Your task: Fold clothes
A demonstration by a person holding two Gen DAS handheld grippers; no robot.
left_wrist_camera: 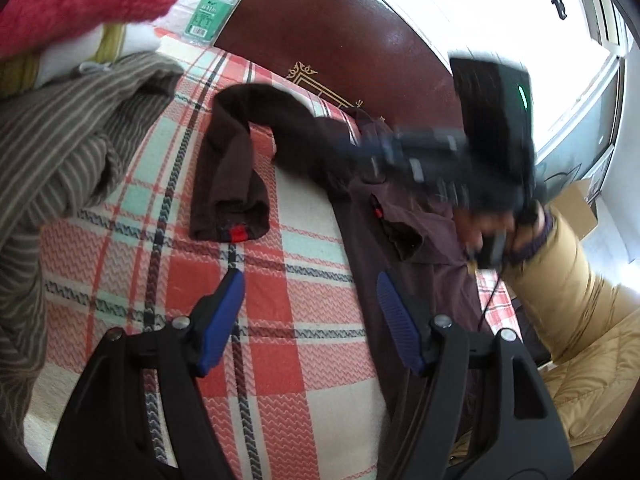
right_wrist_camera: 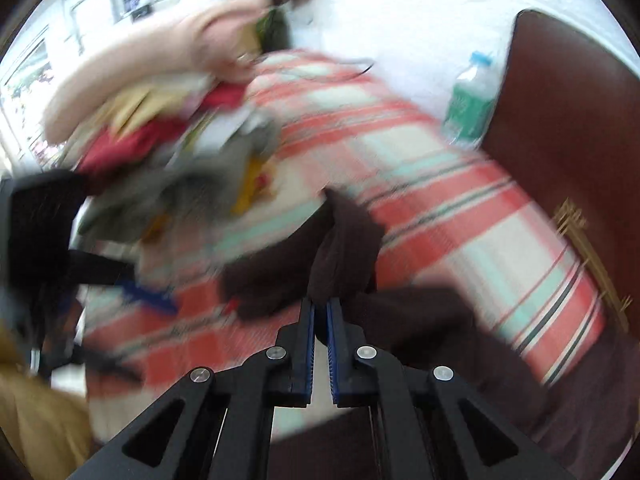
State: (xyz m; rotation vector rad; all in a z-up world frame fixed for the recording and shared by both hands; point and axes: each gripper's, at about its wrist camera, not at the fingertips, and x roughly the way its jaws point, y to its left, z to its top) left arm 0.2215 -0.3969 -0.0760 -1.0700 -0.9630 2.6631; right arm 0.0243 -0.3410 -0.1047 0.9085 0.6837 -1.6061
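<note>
— Well, what lies closest to the left tool [left_wrist_camera: 310, 300]?
— Its blue pads [left_wrist_camera: 224, 320] stand wide apart with nothing between them, hovering over a bed covered in a plaid sheet [left_wrist_camera: 280, 312] of red, cream and pale green. A dark brown garment [left_wrist_camera: 404, 248] lies spread on that sheet, one edge running just beside the right-hand pad.

— And the right tool [right_wrist_camera: 320, 308]?
— Its two blue pads are nearly together and a fold of the dark brown garment [right_wrist_camera: 344, 248] bunches up right at their tips. That view is blurred, so whether the cloth is actually pinched I cannot tell.

— Where is the rest of the garment?
— One sleeve [left_wrist_camera: 236, 160] bends back across the plaid, ending in a cuff with a small red tag [left_wrist_camera: 237, 235].

— Who holds the tools?
— A hand [left_wrist_camera: 496, 232] in a mustard quilted sleeve [left_wrist_camera: 568, 292] grips the right one.

— Further off?
— On the left, a brown striped cloth [left_wrist_camera: 68, 148] hangs over the bed's edge under a pink fuzzy piece [left_wrist_camera: 80, 4]. The right view shows a heap of mixed clothes [right_wrist_camera: 168, 132], smeared by blur.

— And the room?
— A dark red padded headboard [left_wrist_camera: 332, 36] with gold trim, a plastic water bottle [left_wrist_camera: 210, 10] with a green label beside it, a white wall, and a bright window [left_wrist_camera: 592, 92] at the far right
</note>
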